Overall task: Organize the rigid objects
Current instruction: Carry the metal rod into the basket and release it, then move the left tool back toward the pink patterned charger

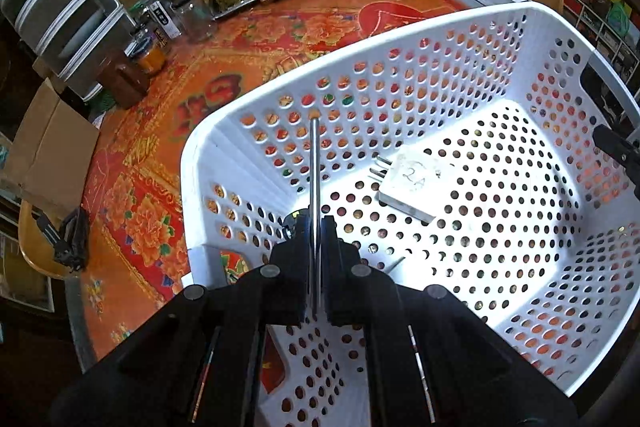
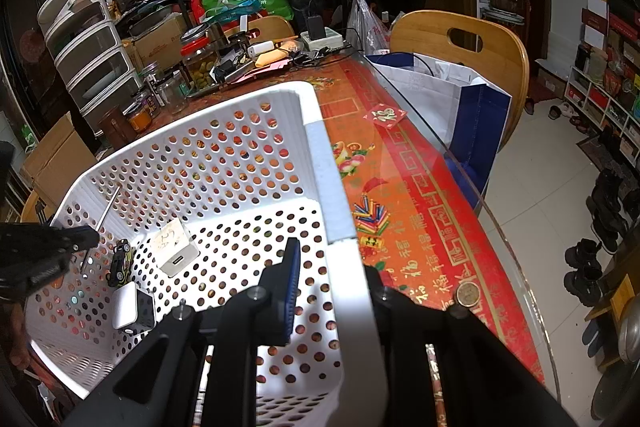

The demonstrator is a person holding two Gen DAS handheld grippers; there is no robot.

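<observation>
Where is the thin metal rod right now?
The metal rod is clamped in the left gripper, above the left inner side of the white basket. In the right wrist view it slants just left of the white charger and toy car.

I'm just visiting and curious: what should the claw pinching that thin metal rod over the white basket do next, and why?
Probably open and drop it. The left claw holds the metal rod inside the basket, above the charger, where sorted items already lie.
</observation>
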